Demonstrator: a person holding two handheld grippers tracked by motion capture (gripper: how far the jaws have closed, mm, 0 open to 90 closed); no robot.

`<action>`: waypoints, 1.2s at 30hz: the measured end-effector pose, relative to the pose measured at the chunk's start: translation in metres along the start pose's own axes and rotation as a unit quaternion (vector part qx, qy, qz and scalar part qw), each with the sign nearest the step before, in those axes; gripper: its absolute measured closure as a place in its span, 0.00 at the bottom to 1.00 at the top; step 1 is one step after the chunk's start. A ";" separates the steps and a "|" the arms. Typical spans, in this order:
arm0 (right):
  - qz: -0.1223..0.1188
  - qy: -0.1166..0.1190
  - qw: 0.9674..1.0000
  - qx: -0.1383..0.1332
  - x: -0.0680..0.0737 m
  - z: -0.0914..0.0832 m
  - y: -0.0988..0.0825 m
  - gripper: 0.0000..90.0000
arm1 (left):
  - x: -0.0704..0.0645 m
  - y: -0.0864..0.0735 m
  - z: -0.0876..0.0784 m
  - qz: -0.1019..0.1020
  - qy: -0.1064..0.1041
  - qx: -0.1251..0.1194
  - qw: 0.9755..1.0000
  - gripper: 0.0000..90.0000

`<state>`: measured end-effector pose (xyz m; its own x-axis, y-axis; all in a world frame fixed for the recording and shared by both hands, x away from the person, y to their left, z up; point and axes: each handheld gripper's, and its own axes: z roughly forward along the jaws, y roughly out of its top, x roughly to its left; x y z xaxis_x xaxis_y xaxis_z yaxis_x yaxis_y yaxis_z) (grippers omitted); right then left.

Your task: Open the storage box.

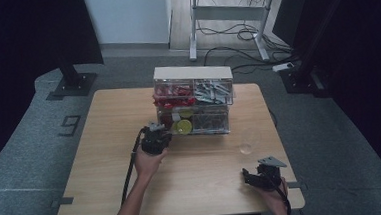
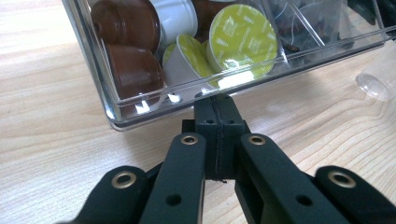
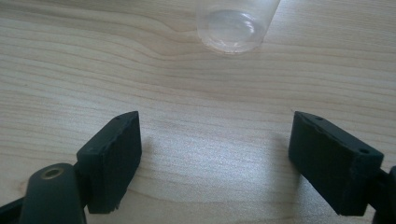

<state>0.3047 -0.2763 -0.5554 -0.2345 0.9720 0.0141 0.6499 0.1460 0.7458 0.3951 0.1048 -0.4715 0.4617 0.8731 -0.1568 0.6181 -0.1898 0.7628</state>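
On the light wooden table (image 1: 106, 157) stands a clear plastic two-tier drawer organiser (image 1: 194, 100), its lower drawer (image 2: 154, 100) pulled out toward the left gripper (image 1: 155, 138). That gripper's jaws are pressed together, tips at the drawer's front lip; whether they pinch the lip is unclear. The left gripper view shows brown capsules (image 2: 126, 28) and lime-green-lidded white capsules (image 2: 240, 39) inside the drawer. The right gripper (image 1: 260, 177), jaws spread wide and empty, rests near the table's front right edge, with a clear plastic cup (image 3: 236, 23) just ahead of it, standing well apart from the organiser.
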 end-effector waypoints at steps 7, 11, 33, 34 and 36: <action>0.001 0.000 1.000 0.000 0.000 0.000 0.000 0.19 | -0.001 0.005 -0.005 0.004 0.002 -0.005 1.000 1.00; 0.001 0.000 1.000 0.000 0.000 0.000 0.000 0.19 | -0.001 0.008 -0.007 0.005 0.001 -0.010 1.000 1.00; -0.001 0.001 1.000 -0.001 0.000 0.000 0.000 0.19 | -0.003 0.026 -0.018 0.003 0.001 -0.037 0.999 1.00; -0.001 0.001 1.000 -0.001 -0.001 0.000 0.000 0.19 | -0.003 0.026 -0.018 0.002 0.002 -0.038 0.999 1.00; -0.001 0.001 1.000 -0.001 -0.001 0.000 0.000 0.19 | -0.003 0.028 -0.018 0.002 0.003 -0.040 0.999 1.00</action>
<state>0.3048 -0.2768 -0.5554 -0.2376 0.9713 0.0140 0.6487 0.1479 0.7465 0.3993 0.1052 -0.4383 0.4603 0.8748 -0.1513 0.5641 -0.1566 0.8107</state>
